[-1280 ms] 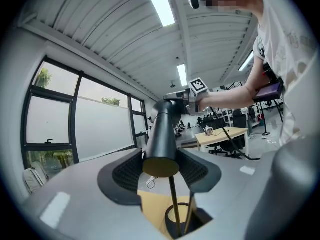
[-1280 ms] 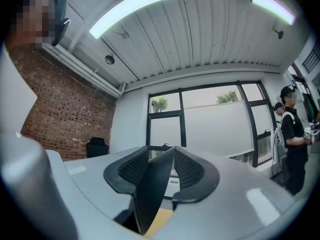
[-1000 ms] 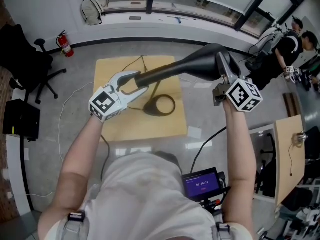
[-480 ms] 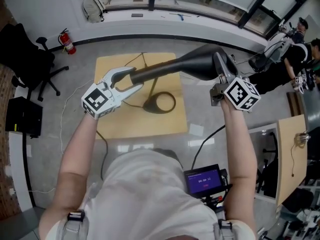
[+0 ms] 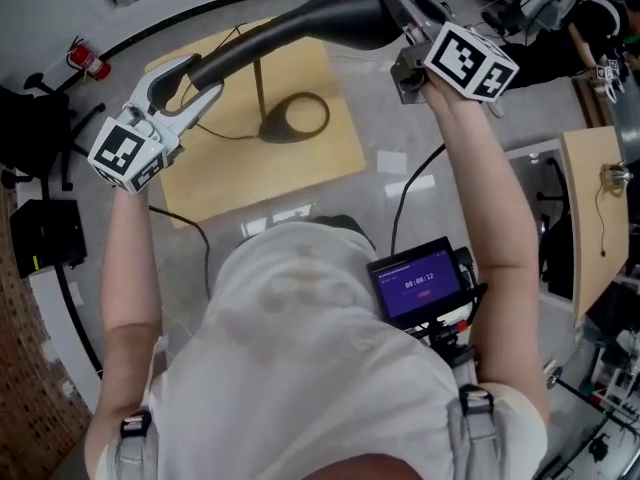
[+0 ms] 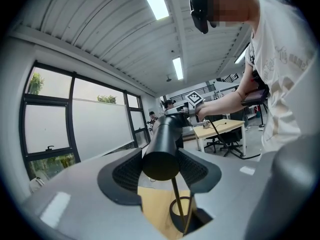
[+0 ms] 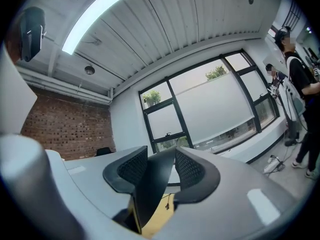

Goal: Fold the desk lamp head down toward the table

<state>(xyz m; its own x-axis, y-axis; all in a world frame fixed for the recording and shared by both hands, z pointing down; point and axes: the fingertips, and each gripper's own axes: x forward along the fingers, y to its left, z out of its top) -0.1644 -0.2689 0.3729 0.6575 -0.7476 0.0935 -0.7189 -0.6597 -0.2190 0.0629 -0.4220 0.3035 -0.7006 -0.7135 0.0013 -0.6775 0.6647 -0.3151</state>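
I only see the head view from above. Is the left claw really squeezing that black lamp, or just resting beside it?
Observer: Squeezing. The left gripper view shows the left gripper with its jaws pressed against both sides of the narrow end of the lamp head.
Operator: And the right claw?
Observer: Same. In the right gripper view, the right gripper has the head's wide end pinched between its jaws.

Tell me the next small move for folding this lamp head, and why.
Probably lower the right gripper, tipping the lamp head toward the wooden table. Both grippers clamp it, the left gripper at its narrow end, and it sits well above the table.
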